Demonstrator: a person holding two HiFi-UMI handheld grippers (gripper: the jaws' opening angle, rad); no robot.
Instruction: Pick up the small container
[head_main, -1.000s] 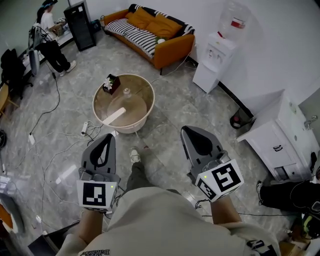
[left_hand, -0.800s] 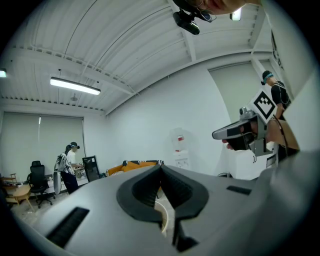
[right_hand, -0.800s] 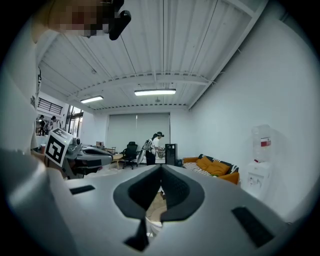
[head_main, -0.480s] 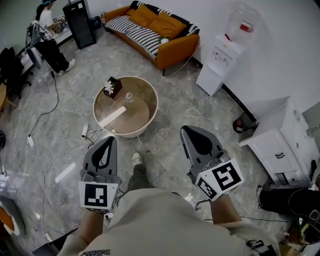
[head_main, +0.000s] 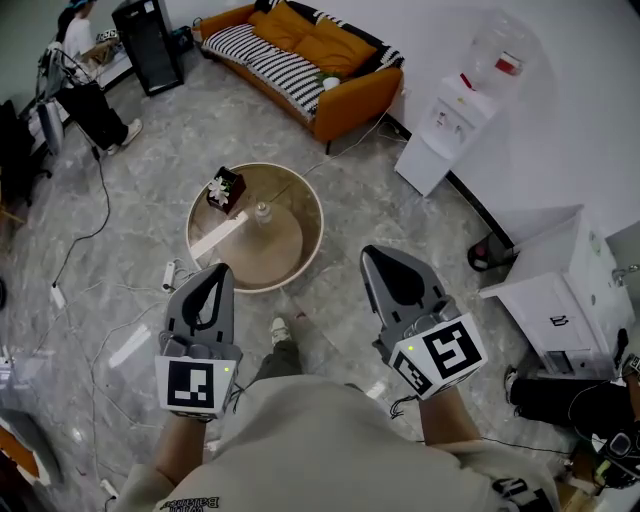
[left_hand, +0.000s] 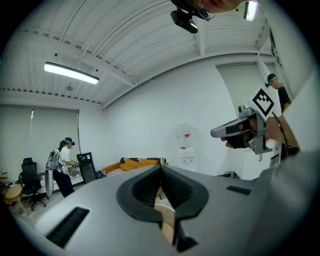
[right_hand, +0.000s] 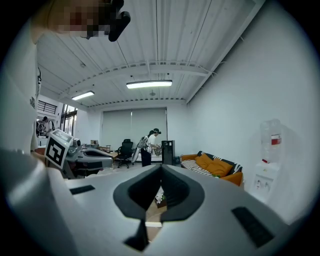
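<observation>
My left hand-held gripper (head_main: 217, 275) and right hand-held gripper (head_main: 374, 258) were pressed together, empty, near the round beige desk (head_main: 318, 222). A small clear container (head_main: 263, 212) stood at its centre.

Small clear container (head_main: 262, 212) — upright, mid round table (head_main: 286, 246)

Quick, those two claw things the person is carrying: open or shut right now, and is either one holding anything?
Left gripper: closed, holding nothing.
Right gripper: closed, holding nothing.
</observation>
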